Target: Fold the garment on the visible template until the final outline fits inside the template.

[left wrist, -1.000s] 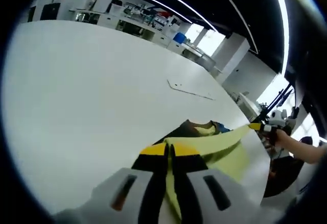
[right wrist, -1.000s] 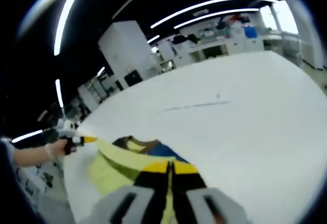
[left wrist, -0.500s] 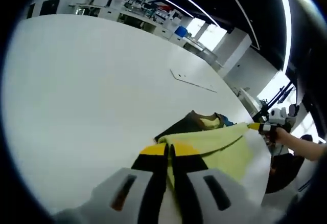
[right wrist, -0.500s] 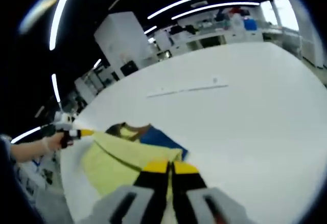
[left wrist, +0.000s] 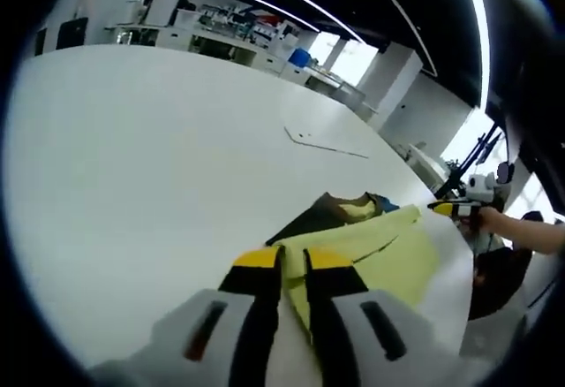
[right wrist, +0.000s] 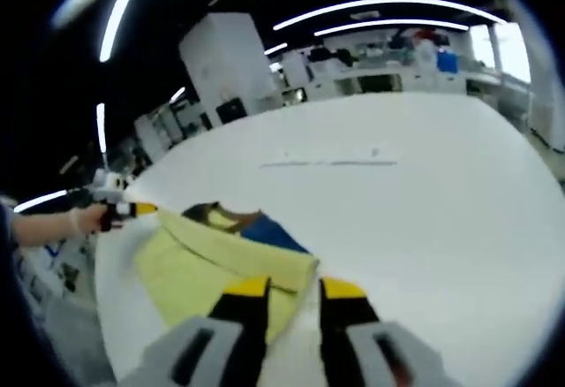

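The yellow-green garment (left wrist: pixel 388 250) lies folded near the table's edge, its dark collar part (left wrist: pixel 309 219) and a blue patch (right wrist: pixel 269 232) showing behind the fold. My left gripper (left wrist: pixel 293 259) stands at the garment's near corner, jaws parted by a narrow gap with cloth visible through it. My right gripper (right wrist: pixel 296 288) is open, its jaws wide apart at the folded edge of the garment (right wrist: pixel 221 263). The right gripper (left wrist: pixel 450 208) appears in a hand at the far right. The left gripper (right wrist: pixel 141 210) touches the garment's far corner. A thin template line (left wrist: pixel 327 144) marks the table beyond.
The white table (left wrist: pixel 132 157) stretches far ahead; its edge runs close beside the garment. The template line (right wrist: pixel 331 163) lies further in. A gloved hand (right wrist: pixel 84 221) holds the left gripper. Desks and shelving stand in the background.
Both grippers' jaws have parted, the right widely and the left slightly. The stretched yellow-green fold has dropped and now lies flat on the table.
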### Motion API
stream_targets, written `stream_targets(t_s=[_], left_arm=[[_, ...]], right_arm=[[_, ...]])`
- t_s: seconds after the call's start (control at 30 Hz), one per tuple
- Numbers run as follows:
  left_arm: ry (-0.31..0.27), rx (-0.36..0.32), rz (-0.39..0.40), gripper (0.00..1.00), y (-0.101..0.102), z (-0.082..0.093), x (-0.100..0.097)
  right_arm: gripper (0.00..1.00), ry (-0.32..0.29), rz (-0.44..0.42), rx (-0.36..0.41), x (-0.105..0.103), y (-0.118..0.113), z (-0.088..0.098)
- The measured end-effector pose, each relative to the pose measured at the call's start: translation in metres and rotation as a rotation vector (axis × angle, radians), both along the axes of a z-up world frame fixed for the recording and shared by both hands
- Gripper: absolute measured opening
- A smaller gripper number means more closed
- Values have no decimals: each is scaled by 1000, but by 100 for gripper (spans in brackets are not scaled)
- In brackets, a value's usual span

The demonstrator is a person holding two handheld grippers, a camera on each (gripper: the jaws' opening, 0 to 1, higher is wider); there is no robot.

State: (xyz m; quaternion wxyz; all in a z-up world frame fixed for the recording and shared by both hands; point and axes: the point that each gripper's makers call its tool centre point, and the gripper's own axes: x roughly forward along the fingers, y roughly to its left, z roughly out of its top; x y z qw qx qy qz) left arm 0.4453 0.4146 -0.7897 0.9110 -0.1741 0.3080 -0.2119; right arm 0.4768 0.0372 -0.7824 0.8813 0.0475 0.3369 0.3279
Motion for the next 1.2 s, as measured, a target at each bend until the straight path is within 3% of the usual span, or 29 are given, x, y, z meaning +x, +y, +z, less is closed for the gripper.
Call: stream_targets(t_s=[0.13,0.27,0.47,0.67,0.87,1.2], left_arm=[[-40,11,-33,29,1,9,1],[-67,28,-78,53,-3,13,-2],[-93,60,-162,78,-9,12,-8],[-124,94,-272,95,-25,14,-20],[-95,83,-375,99,-46,7,-44],[-60,64,-432,95,-63,-9,-56]], right_arm=[[47,-45,50,-22,-7,3,5],[67,-63,104,-46,-10,9,1],[85,-88,170,-64,-24,25,0],[99,-93,215,-47,-31,35,-1],[99,-69,249,-34,-42,43,-8],[99,-16,325,-21,-63,64,-26]])
